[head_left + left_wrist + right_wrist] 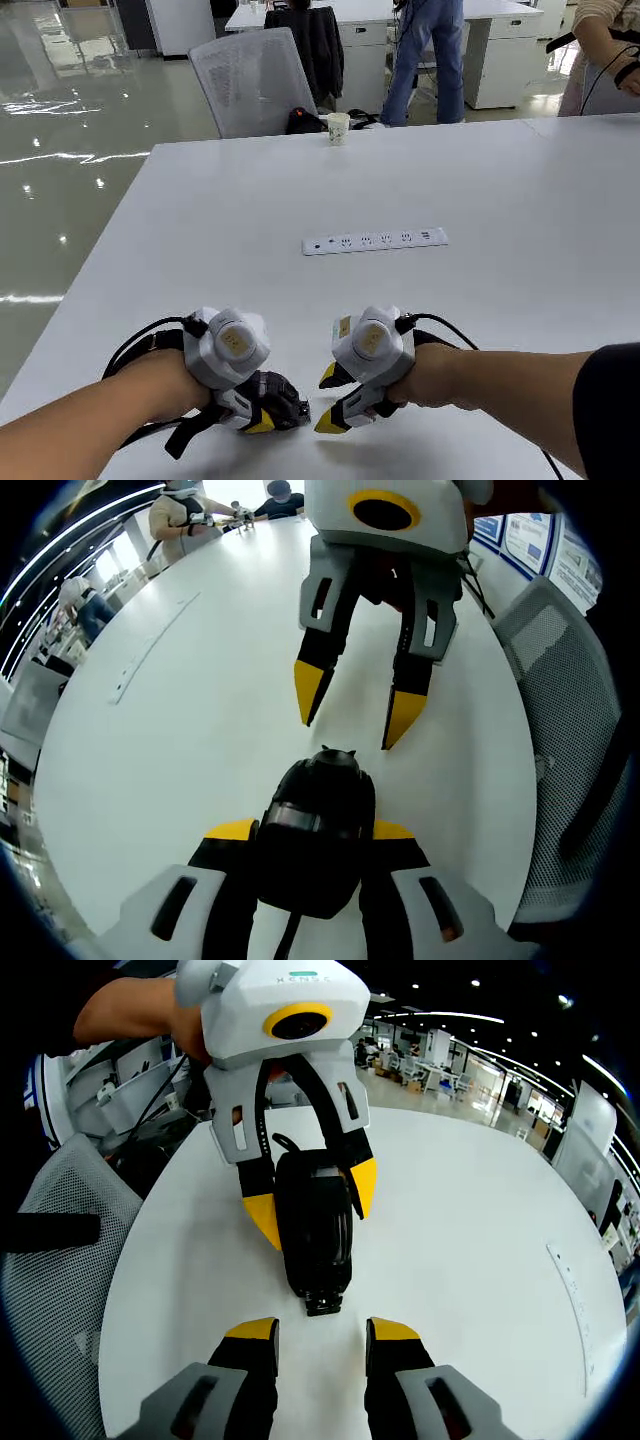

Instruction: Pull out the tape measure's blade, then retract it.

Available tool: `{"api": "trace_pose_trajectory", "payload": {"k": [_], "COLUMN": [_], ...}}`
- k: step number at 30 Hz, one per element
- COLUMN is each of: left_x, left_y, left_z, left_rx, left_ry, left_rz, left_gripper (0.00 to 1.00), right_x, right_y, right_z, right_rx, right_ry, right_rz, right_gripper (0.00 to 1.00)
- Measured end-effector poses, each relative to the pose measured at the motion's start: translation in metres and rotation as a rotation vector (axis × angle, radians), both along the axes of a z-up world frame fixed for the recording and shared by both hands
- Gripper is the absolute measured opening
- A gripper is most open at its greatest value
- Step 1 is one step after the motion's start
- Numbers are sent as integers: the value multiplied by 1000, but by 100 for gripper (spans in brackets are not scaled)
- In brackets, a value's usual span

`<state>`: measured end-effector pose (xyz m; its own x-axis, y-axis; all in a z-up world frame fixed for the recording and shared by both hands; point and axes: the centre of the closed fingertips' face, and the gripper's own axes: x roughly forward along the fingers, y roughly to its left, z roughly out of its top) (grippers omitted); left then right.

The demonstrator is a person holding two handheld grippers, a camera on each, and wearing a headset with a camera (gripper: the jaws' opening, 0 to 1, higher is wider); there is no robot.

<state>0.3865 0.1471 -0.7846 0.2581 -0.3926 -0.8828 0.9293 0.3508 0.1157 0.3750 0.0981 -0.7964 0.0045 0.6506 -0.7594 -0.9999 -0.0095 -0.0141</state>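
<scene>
Black tape measure (315, 1230) sits clamped in your left claw (312, 832), at the near edge of the white surface (400, 180). Its long axis and blade tip point straight at your right claw (322, 1332), which waits just short of it with its jaws apart.

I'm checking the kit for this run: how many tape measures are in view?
1. The tape measure is held in the left tool, at the near edge of the table, facing the open right tool. Nothing suggests a hidden one.
</scene>
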Motion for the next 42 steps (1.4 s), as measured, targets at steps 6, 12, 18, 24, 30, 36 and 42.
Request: {"api": "trace_pose_trajectory", "payload": {"k": [6, 12, 18, 24, 30, 36, 42], "left_x": [1, 0, -1, 2, 3, 2, 2], "left_y": [0, 0, 1, 0, 0, 1, 1], "left_z": [0, -1, 2, 3, 3, 2, 1], "left_rx": [-19, -29, -80, -73, -49, -46, -35], "left_ry": [9, 0, -45, -50, -65, -62, -55], "left_rz": [4, 1, -37, -43, -72, -46, -50], "left_gripper": [34, 34, 34, 33, 34, 34, 34], "right_x": [1, 0, 1, 5, 4, 4, 4], "right_y": [13, 20, 20, 20, 20, 19, 17], "right_z": [-3, -11, -10, -11, -12, -12, -12], "right_rx": [13, -31, -41, -30, -35, -31, -48], "right_ry": [9, -26, -9, 12, 32, 10, -5], "right_rz": [16, 85, 75, 63, 34, 54, 39], "right_gripper": [28, 13, 12, 11, 13, 11, 10]}}
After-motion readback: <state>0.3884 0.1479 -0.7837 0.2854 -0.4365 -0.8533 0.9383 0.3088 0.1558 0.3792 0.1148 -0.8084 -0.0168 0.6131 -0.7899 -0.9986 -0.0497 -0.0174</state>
